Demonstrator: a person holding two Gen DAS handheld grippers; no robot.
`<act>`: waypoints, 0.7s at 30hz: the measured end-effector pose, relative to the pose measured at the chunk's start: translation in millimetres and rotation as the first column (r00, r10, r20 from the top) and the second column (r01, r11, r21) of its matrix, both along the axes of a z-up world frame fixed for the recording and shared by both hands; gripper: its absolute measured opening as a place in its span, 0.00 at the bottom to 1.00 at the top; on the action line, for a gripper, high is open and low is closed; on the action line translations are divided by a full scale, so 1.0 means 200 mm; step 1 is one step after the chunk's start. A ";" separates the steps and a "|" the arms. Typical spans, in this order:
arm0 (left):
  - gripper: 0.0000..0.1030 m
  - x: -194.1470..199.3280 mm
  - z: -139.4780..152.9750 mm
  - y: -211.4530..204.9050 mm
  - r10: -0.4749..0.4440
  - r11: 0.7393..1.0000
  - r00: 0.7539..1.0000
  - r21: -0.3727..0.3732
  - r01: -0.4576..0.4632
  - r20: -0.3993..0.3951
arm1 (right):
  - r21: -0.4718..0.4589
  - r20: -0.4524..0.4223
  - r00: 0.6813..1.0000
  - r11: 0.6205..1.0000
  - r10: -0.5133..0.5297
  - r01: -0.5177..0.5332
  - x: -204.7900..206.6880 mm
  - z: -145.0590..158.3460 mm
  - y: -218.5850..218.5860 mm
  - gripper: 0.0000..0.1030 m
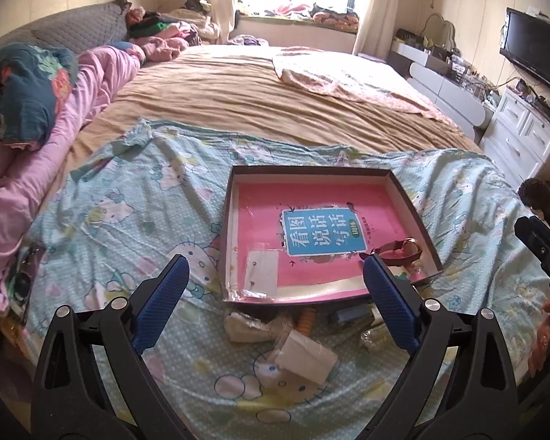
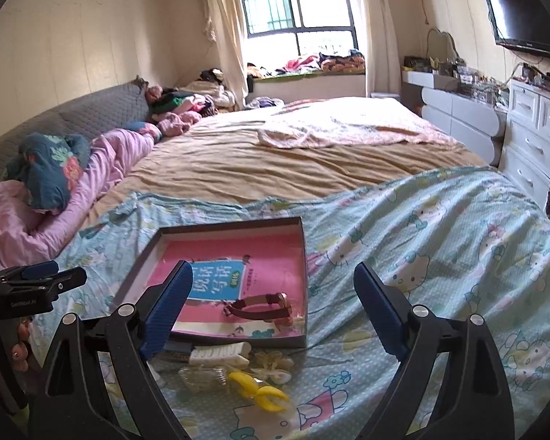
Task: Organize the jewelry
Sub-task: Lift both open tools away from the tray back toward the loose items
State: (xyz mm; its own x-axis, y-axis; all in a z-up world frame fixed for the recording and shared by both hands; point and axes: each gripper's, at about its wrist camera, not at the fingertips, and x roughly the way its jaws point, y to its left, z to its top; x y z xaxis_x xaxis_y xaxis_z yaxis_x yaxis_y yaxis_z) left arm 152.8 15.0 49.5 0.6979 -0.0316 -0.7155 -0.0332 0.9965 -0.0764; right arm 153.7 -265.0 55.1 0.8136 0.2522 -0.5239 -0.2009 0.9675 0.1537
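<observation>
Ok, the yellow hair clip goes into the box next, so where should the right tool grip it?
Grip the yellow hair clip across its narrow middle, coming down from above with the right tool. It lies flat on the sheet, its curved prongs splaying to the right, so the waist probably offers the firmest pinch.

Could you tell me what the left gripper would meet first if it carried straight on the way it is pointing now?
Probably the shallow box on the bed sheet: the open left gripper points at its near wall, just past small packets lying below. Depth is uncertain.
</observation>
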 end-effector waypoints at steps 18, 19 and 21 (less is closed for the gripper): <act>0.87 -0.38 0.19 -0.05 0.011 1.000 0.995 0.007 -0.012 0.096 | -0.002 0.148 0.988 0.999 0.040 -0.040 -0.37 0.25 -0.04 0.95; 0.87 -0.39 0.19 -0.05 0.012 1.000 0.995 0.008 -0.013 0.097 | -0.004 0.151 0.988 0.999 0.040 -0.040 -0.39 0.26 -0.04 0.95; 0.87 -0.42 0.20 -0.06 0.009 1.000 0.994 0.013 -0.010 0.105 | -0.003 0.161 0.986 0.999 0.041 -0.041 -0.42 0.27 -0.06 0.95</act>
State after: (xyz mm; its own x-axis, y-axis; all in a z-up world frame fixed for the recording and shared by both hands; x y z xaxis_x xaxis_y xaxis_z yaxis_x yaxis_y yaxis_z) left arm 68.0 2.8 90.2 0.7692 -0.0152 -0.6389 -0.0353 0.9972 -0.0662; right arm 69.2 -276.2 108.9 0.8762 0.2871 -0.3870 -0.2624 0.9579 0.1165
